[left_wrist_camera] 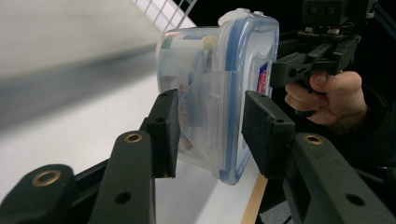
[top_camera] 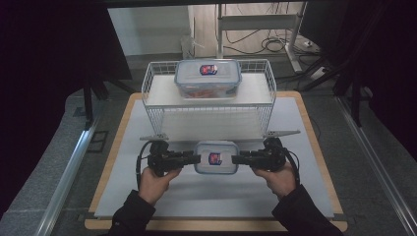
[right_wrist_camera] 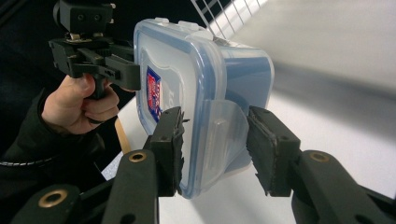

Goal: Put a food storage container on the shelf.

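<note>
A white wire rack [top_camera: 160,118] stands on the pale surface [top_camera: 206,191]. Just in front of the rack, a clear rectangular plastic food container [top_camera: 216,158] with a blue-rimmed lid is clamped endwise between the left hand-held gripper [top_camera: 197,158] and the right hand-held gripper [top_camera: 234,159].

A wooden-edged table [top_camera: 116,147] is seen, covered by a pale grey mat [top_camera: 295,196] that leaves the wood exposed along the left, right and near edges. On the far half of the mat a white wire rack [top_camera: 162,120] is set, its raised shelf [top_camera: 162,93] enclosed by wire walls at the back and sides. On that shelf a clear lidded container [top_camera: 208,77] with a blue rim is placed, near the back wall
</note>
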Motion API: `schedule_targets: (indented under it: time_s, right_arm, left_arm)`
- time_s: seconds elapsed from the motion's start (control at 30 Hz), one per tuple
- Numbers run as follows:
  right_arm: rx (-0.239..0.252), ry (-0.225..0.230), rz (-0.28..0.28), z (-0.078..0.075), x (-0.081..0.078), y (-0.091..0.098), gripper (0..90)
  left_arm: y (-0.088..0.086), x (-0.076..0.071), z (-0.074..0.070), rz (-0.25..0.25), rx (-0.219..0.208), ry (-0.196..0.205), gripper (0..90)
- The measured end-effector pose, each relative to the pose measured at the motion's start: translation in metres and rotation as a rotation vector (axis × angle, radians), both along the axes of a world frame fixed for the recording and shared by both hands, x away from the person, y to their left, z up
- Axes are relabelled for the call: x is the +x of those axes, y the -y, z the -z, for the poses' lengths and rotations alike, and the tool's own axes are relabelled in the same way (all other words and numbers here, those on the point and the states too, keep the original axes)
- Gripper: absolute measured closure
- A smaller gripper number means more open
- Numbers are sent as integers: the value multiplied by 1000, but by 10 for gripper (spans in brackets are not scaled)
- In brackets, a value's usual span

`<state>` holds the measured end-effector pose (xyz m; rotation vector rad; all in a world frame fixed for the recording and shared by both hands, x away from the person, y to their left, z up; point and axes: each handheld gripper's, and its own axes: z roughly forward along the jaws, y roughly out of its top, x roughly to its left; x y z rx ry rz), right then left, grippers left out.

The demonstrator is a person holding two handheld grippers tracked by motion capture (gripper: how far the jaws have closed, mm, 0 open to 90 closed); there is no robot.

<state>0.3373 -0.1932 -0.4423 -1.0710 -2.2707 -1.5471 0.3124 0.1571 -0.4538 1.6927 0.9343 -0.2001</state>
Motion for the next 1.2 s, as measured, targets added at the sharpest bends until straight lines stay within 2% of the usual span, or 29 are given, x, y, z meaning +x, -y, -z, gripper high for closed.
schedule_targets:
  time_s: [0.27, 0.6, 0.87, 1.03, 1.2]
  right_arm:
    - [20, 26, -17, -31, 16, -6, 570]
    - [37, 53, -27, -67, 33, -12, 572]
    - [41, 70, -22, -93, 47, -19, 572]
    - [77, 69, -24, -111, 60, -22, 586]
    - [70, 79, -19, -126, 71, -27, 585]
  left_arm:
    - [-6, 9, -32, -19, 10, 37, 574]
    - [-12, 23, -70, -27, 12, 60, 574]
    - [-19, 37, -95, -35, 6, 55, 574]
    - [-26, 48, -114, -33, -4, 60, 577]
    - [-30, 58, -125, -46, -19, 61, 576]
